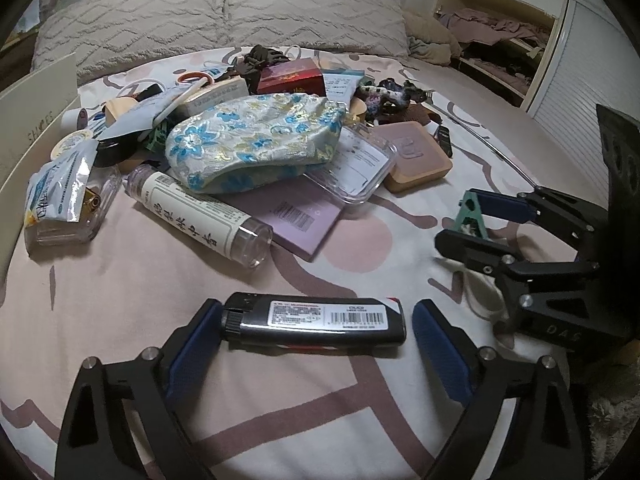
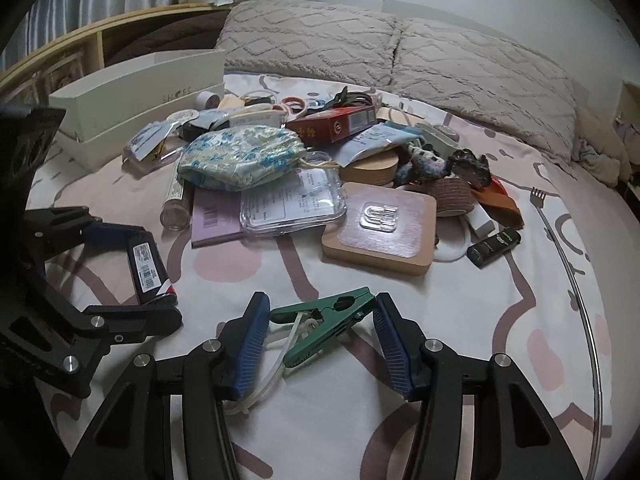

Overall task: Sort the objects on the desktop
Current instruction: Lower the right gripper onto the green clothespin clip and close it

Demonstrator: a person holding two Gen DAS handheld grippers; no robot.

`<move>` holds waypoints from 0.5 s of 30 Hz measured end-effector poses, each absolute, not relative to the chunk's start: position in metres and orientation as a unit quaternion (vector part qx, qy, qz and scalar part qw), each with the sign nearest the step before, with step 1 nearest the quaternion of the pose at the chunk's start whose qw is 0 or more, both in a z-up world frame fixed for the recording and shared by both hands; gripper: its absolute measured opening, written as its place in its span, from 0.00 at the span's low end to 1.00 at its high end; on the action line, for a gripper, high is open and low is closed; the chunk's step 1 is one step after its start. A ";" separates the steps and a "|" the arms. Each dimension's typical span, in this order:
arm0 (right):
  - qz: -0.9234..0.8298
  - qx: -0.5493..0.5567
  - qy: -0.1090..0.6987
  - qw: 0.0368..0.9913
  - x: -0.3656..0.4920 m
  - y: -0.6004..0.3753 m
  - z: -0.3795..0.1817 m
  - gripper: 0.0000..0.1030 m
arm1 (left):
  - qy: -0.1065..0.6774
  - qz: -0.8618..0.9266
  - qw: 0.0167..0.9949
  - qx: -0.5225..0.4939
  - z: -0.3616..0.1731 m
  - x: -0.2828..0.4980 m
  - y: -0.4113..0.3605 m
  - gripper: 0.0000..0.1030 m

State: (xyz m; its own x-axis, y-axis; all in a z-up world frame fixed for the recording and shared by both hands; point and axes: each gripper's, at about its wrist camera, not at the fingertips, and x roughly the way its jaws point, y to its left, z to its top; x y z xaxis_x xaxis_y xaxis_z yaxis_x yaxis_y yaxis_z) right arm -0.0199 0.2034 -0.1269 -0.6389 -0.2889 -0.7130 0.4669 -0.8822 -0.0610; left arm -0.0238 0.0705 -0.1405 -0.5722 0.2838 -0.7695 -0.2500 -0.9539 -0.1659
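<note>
Bed: patterned sheet [image 1: 280, 400], with pillows along the far edge.
Clutter: heaped mid-sheet around a floral pouch [image 1: 256, 140]; a white shoe box [image 2: 132, 100] is at the left edge.
Lighter [image 1: 316, 320]: lies flat near the front edge.
Left gripper [image 1: 318, 308]: straddles the lighter endwise, with what seems a sliver of gap at one pad.
Green clip [image 2: 324, 320]: front edge, right of the lighter.
Right gripper [image 2: 320, 300]: pinches the green clip.

Lavender booklet [image 1: 298, 216]: upper part was hidden under floral pouch [image 1: 256, 140] and clear plastic case [image 1: 360, 168]. White shoe box [image 1: 36, 120]: cut off at left frame edge. Lighter [image 1: 316, 320]: label print was too small to read. Closet shelves [image 1: 496, 40], upper right: contents were dim, indistinct.
</note>
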 end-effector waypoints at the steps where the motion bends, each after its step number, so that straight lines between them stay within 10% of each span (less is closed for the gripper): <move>1: -0.898 0.368 0.118 0.210 -0.020 0.204 -0.126 0.53 | -0.019 0.887 0.148 -0.436 -0.140 -0.024 0.070 0.84; 15: -0.907 0.358 0.104 0.197 -0.016 0.210 -0.120 0.53 | -0.020 0.892 0.148 -0.428 -0.134 -0.022 0.068 0.81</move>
